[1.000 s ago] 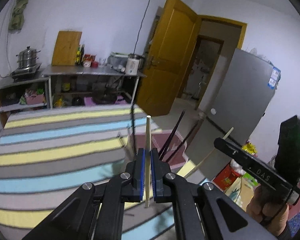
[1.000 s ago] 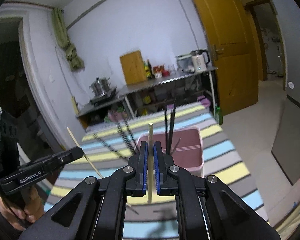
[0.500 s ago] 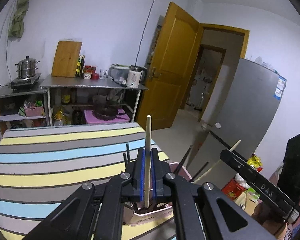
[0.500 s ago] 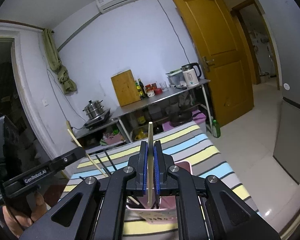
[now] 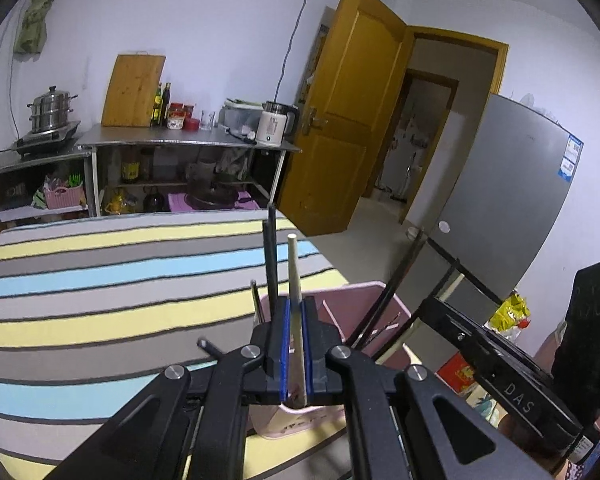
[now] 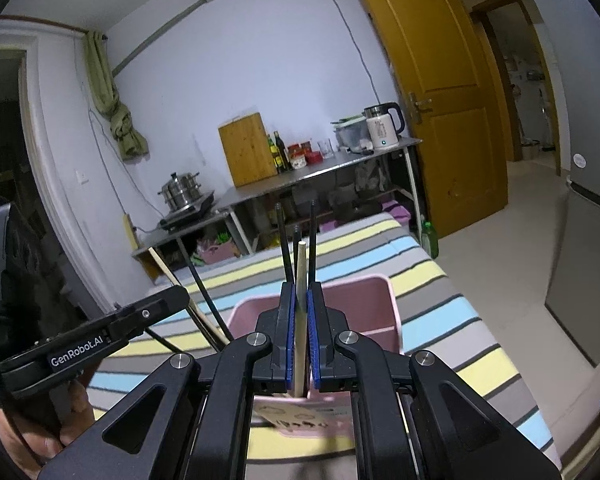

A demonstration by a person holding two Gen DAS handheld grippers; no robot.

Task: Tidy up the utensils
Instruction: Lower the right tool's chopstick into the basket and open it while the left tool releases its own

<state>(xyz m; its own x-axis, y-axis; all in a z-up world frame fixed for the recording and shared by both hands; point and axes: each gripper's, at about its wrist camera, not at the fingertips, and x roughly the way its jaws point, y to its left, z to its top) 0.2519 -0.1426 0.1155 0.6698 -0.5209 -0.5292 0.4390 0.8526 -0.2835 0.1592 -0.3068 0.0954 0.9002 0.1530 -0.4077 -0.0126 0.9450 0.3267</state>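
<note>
both tools, each pinching a wooden chopstick, dropped over the pink bin's rim.

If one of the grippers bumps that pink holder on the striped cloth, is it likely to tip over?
Possibly. The pink holder looks like thin plastic, so probably light. The black chopsticks stand well above its rim, and several lean outward, which likely raises its balance point. It rests on a soft striped cloth, so it may rock rather than slide.
</note>
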